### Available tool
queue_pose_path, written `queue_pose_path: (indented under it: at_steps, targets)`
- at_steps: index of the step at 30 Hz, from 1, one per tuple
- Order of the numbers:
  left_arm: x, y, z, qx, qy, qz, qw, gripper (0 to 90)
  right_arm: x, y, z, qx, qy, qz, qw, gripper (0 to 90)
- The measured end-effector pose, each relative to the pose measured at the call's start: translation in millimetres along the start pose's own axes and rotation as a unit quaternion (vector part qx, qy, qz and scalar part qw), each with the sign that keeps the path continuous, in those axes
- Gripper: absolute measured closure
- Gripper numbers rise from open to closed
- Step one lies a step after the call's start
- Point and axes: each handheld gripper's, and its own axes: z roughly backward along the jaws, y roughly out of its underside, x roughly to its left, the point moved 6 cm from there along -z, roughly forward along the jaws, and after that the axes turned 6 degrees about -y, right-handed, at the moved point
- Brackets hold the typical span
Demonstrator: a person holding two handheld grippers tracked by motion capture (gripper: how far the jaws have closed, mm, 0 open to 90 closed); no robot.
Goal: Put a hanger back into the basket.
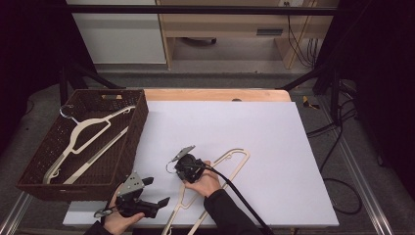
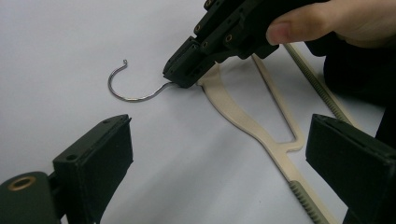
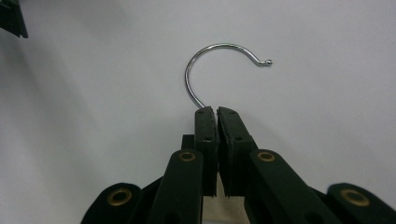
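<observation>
Pinching hanger hook (image 3: pixel 219 70), right fingers (image 3: pixel 205 126) closed, left fingers (image 2: pixel 100 158) wide apart

The hanger (image 2: pixel 254 122) looks like matt cream plastic with ribbed grip strips, its hook (image 3: pixel 212 70) bright polished metal wire. The tabletop (image 1: pixel 274 142) has a smooth matt white sheet; the basket (image 1: pixel 139 122) is dark woven wicker.
</observation>
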Motion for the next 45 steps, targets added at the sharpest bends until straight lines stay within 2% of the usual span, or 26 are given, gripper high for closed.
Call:
queue_pose_path:
  at_steps: [2, 7, 10, 13, 15, 17, 18, 23, 26, 27, 32, 39, 41, 45]
  targets:
    - [-0.1, -0.2, 0.0, -0.001, 0.001, 0.001, 1.0, 7.2, 0.5, -0.6, -0.9, -0.002, 0.0, -0.008, 1.0, 88.7]
    - [-0.5, 0.0, -0.5, 0.001, 0.0, 0.0, 1.0, 7.2, 0.2, -0.3, 0.0, 0.001, 0.0, -0.006, 1.0, 89.1]
    - [-1.1, -0.1, -1.0, 0.004, 0.002, 0.003, 1.0, 7.2, -1.5, -0.3, 1.2, -0.006, -0.007, -0.016, 0.9998, 89.2]
    - [-1.8, -1.1, -2.0, 0.003, 0.004, 0.006, 1.0, 7.8, -1.6, -1.3, 3.7, -0.019, -0.012, -0.026, 0.9994, 89.2]
    - [-2.6, -3.0, -5.5, 0.007, 0.003, 0.014, 0.9999, 8.4, -1.3, -3.1, 13.2, -0.036, -0.017, -0.032, 0.9987, 89.2]
    - [-4.5, -6.2, -8.7, 0.007, 0.012, 0.024, 0.9996, 9.0, -2.0, -5.0, 20.2, -0.048, -0.015, -0.02, 0.9985, 89.2]
    - [-5.5, -7.8, -9.9, 0.007, 0.016, 0.028, 0.9995, 9.6, -1.1, -6.1, 23.9, -0.055, -0.013, -0.023, 0.9981, 89.2]
    - [-14.3, -19.8, -19.7, 0.015, 0.031, 0.027, 0.999, 13.7, -0.1, -8.9, 39.8, -0.082, -0.015, -0.013, 0.9964, 89.2]
    - [-21.4, -24.3, -31.3, 0.029, 0.043, 0.021, 0.9984, 19.8, 0.6, -10.1, 49.9, -0.099, -0.017, -0.01, 0.9949, 89.3]
    - [-23.9, -25.0, -35.7, 0.036, 0.049, 0.022, 0.9979, 22.2, 1.1, -10.7, 52.3, -0.104, -0.014, -0.015, 0.9944, 89.2]
    - [-30.0, -27.0, -50.0, 0.054, 0.061, 0.032, 0.9962, 37.4, 1.7, -9.8, 62.3, -0.118, -0.016, -0.007, 0.9929, 89.2]
    - [-33.2, -30.8, -53.0, 0.06, 0.075, 0.051, 0.9941, 57.7, 2.7, -9.8, 69.1, -0.125, -0.016, -0.004, 0.992, 89.2]
    - [-34.1, -31.7, -52.3, 0.064, 0.086, 0.068, 0.9919, 62.5, 2.8, -9.6, 71.2, -0.129, -0.017, -0.004, 0.9914, 89.2]
    - [-36.5, -32.9, -51.5, 0.063, 0.095, 0.077, 0.9905, 70.3, 3.3, -9.7, 74.1, -0.135, -0.016, -0.006, 0.9907, 89.2]
